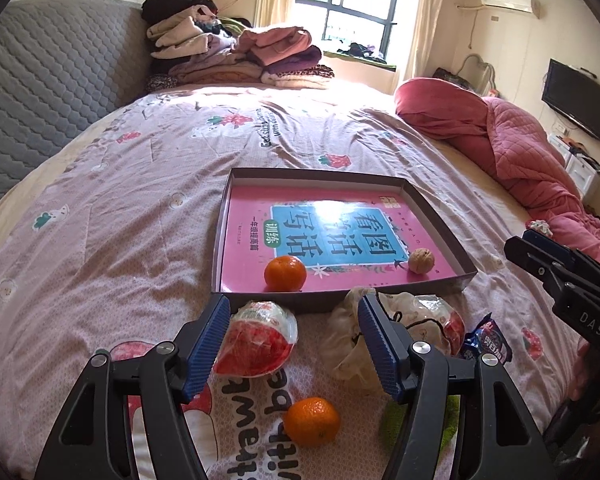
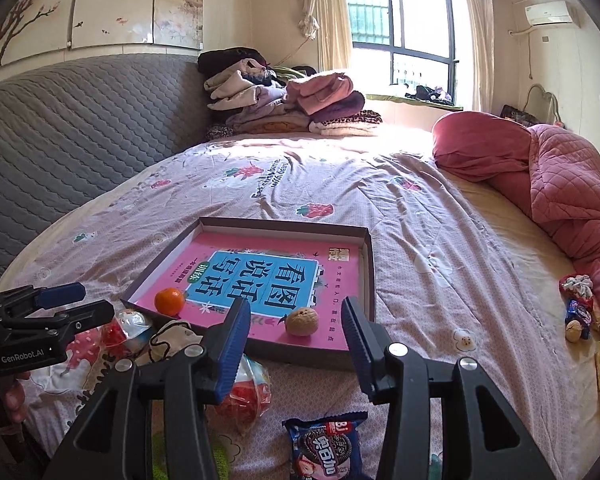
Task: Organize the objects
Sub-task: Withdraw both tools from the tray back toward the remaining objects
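On the bed's pink quilt (image 1: 120,220), wide bare fabric surrounds the shallow box (image 2: 370,272), its long sides running away from the cameras; a tangerine (image 2: 169,301) and walnut (image 2: 302,321) sit near its front wall. Left gripper (image 1: 292,320) and right gripper (image 2: 296,320) hover spread and empty.

Left tongs (image 1: 292,344) spread wide, angled downward, nothing between the blue pads (image 1: 204,350). Right tongs (image 2: 296,344) likewise parted and empty, tilted down, beside the left.
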Demonstrator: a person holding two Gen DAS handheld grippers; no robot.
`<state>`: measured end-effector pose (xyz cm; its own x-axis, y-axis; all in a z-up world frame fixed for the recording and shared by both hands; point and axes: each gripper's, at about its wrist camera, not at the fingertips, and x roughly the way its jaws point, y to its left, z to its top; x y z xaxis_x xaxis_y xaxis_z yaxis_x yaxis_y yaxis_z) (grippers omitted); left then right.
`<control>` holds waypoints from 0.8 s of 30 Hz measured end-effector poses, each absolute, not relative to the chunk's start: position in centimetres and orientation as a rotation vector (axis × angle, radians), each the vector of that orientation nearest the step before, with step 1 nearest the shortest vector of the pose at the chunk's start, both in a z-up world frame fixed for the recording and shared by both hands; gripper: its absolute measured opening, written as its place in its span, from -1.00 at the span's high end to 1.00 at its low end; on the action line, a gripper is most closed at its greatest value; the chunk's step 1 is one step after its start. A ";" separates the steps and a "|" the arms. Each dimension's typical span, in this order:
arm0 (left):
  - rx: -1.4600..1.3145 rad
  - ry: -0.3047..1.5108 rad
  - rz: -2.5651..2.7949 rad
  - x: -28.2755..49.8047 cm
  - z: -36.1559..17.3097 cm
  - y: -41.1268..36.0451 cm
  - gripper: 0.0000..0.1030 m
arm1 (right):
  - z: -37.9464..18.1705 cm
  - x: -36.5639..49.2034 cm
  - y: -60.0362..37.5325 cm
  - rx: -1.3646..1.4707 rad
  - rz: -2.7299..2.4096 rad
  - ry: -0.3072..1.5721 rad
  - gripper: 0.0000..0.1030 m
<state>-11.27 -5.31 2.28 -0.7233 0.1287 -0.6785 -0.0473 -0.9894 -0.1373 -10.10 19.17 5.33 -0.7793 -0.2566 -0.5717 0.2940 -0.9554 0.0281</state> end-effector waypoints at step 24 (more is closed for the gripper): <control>-1.253 -0.102 2.737 -6.5 -0.7 -3.9 -0.32 | 3.3 -5.5 19.6 0.933 -2.690 0.154 0.08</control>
<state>-6.49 -3.89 -0.71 -0.6467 0.1458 -0.7487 -0.0895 -0.9893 -0.1154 -5.52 19.63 3.32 -0.7486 -0.2347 -0.6201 0.3041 -0.9526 -0.0065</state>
